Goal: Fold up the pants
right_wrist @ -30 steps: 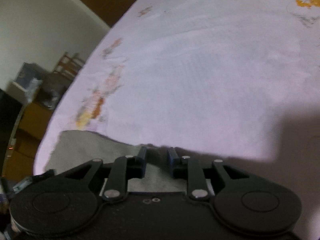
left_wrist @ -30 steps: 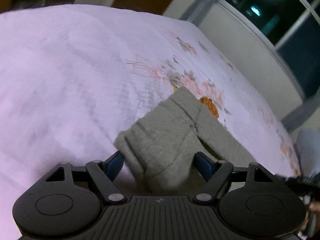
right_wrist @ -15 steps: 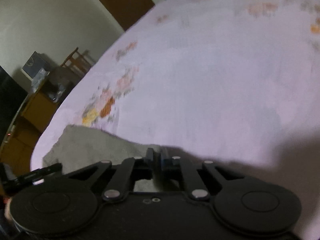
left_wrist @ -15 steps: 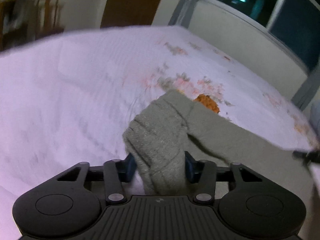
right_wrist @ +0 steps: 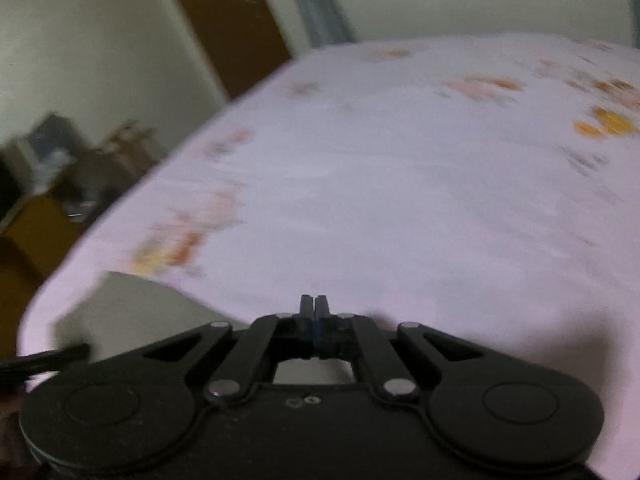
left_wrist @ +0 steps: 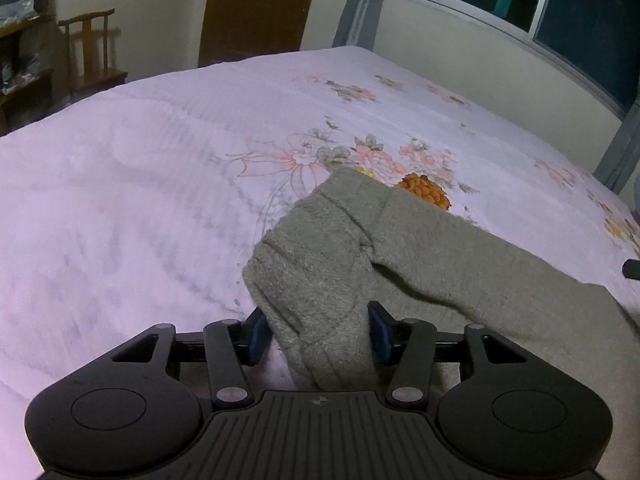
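Observation:
Grey knit pants (left_wrist: 400, 264) lie on a bed with a pale floral cover (left_wrist: 160, 184). In the left wrist view my left gripper (left_wrist: 318, 330) has its blue pads on both sides of a bunched fold of the pants and grips it. In the right wrist view my right gripper (right_wrist: 315, 308) has its fingers pressed together; the frame is blurred, and grey cloth (right_wrist: 132, 312) shows to its left and beneath it. Whether cloth is pinched between the fingers is hidden.
A wooden chair (left_wrist: 92, 52) and a brown door (left_wrist: 256, 8) stand beyond the bed's far edge. Dark windows (left_wrist: 560, 4) line the right wall. A desk with clutter (right_wrist: 52, 184) stands off the bed's left side in the right wrist view.
My left gripper closed from wide open onto the pants fold and lifted. My right gripper's fingers closed from a small gap to touching, and it rose.

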